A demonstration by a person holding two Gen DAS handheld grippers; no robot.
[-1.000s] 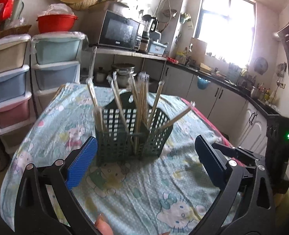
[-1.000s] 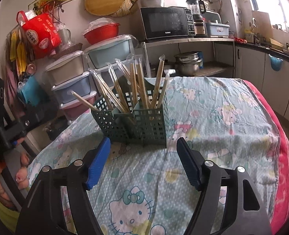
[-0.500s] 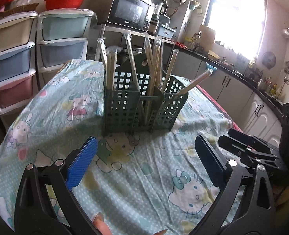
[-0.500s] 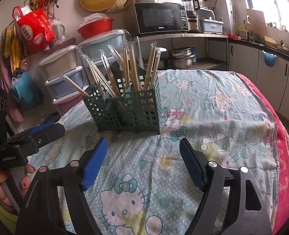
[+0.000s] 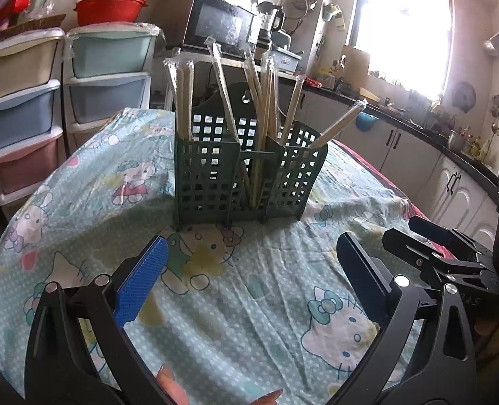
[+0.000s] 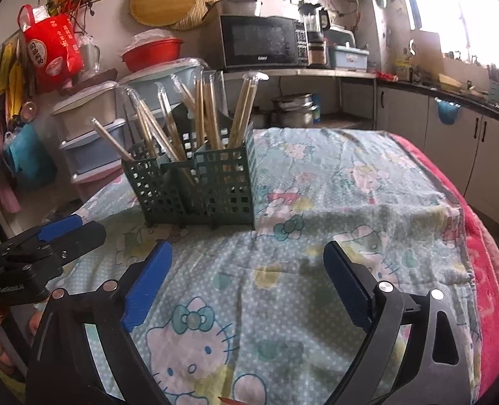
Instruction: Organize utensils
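Note:
A dark green lattice utensil caddy (image 5: 246,175) stands upright on the table and holds several wrapped pairs of chopsticks (image 5: 266,101) that lean in different directions. It also shows in the right wrist view (image 6: 195,185). My left gripper (image 5: 249,260) is open and empty, a short way in front of the caddy. My right gripper (image 6: 246,266) is open and empty, also in front of the caddy. The right gripper shows at the right edge of the left wrist view (image 5: 431,239). The left gripper shows at the left edge of the right wrist view (image 6: 63,233).
The table carries a light blue cartoon-cat cloth (image 5: 232,303) over a red blanket edge (image 6: 479,243). Stacked plastic drawers (image 5: 20,111) stand at the left. A shelf with a microwave (image 6: 259,40) is behind, and kitchen counters (image 5: 418,135) run along the right.
Both grippers have drawn back from the caddy and tilted down toward the tablecloth. Each gripper has come into the other's view. Jaws stayed open.

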